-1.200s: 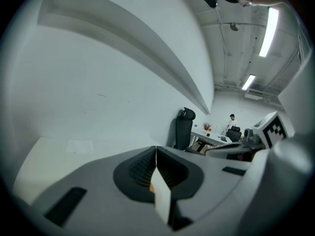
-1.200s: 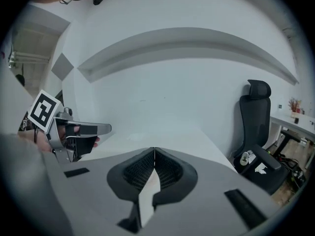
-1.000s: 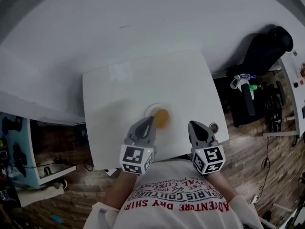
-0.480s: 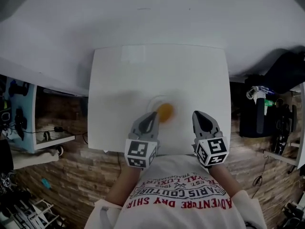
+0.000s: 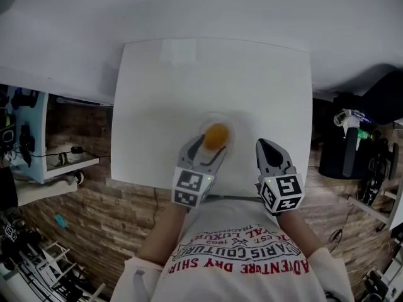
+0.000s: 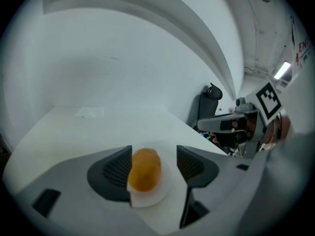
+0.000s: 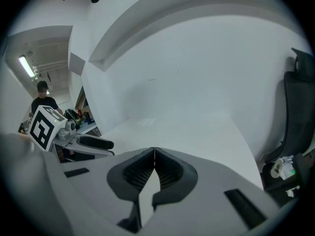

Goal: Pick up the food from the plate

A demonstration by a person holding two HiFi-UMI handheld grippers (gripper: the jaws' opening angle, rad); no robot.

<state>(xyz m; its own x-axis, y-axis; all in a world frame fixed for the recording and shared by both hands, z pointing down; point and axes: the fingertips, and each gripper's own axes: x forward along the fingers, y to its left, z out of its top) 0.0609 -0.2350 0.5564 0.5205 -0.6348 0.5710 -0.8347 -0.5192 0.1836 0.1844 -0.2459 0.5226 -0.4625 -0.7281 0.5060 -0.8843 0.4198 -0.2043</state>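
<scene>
An orange, rounded piece of food [image 5: 215, 135] lies on a small white plate [image 5: 217, 117] near the front of the white table [image 5: 157, 93]. My left gripper [image 5: 211, 147] reaches over the plate with its jaws opening, one on each side of the food [image 6: 144, 169]. In the left gripper view [image 6: 154, 151] the food sits close to the left pad [image 6: 117, 168], with a gap to the right pad, and the plate [image 6: 153, 198] shows beneath. My right gripper [image 5: 267, 147] hovers at the table's front edge, right of the plate, shut and empty [image 7: 154, 154].
A pale paper patch [image 5: 178, 52] lies at the table's far side. A black chair [image 5: 381, 96] and a cluttered stand [image 5: 349, 137] are to the right, and a blue shelf unit [image 5: 28, 143] stands to the left over the wooden floor. A person [image 7: 42, 100] stands far off.
The left gripper, shut beside the food earlier, has moved forward and opened round it. The head view has shifted, with the table now more centred. The right gripper stays shut.
</scene>
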